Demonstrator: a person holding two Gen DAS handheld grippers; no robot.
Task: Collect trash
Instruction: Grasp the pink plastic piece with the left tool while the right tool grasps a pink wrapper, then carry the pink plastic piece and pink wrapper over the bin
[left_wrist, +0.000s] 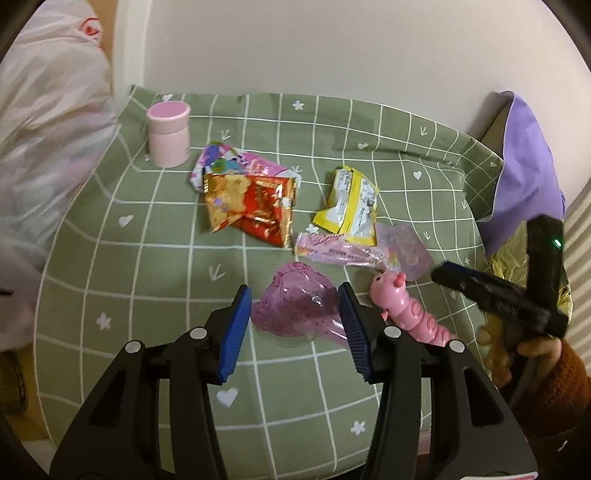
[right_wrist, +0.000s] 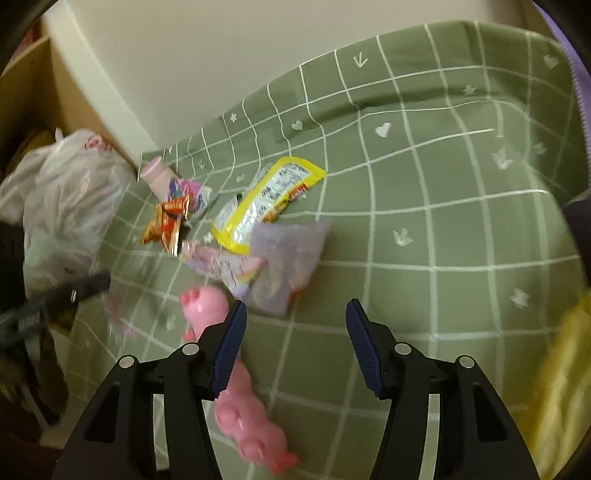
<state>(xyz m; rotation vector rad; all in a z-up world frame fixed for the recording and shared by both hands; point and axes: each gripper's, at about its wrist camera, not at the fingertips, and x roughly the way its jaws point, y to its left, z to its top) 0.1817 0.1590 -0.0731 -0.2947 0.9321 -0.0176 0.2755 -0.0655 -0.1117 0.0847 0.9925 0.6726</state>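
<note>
My left gripper (left_wrist: 295, 317) is shut on a clear purple plastic shell (left_wrist: 295, 310), which fills the gap between its blue pads just above the green checked cloth (left_wrist: 147, 258). Beyond it lie a red-gold wrapper (left_wrist: 251, 206), a colourful pink wrapper (left_wrist: 236, 162), a yellow wrapper (left_wrist: 351, 203), a pink strip wrapper (left_wrist: 340, 253) and a lilac pouch (left_wrist: 406, 247). My right gripper (right_wrist: 295, 325) stands open over bare cloth, with nothing between its fingers. A pink caterpillar toy (right_wrist: 207, 306) lies under its left finger. The yellow wrapper (right_wrist: 266, 199) lies ahead of it.
A white plastic bag (left_wrist: 48, 147) hangs at the table's left edge, also seen as the bag (right_wrist: 66, 192). A pink jar (left_wrist: 168, 136) stands at the far left corner. A purple cloth (left_wrist: 524, 166) and gold foil (left_wrist: 509, 258) sit on the right. A white wall runs behind.
</note>
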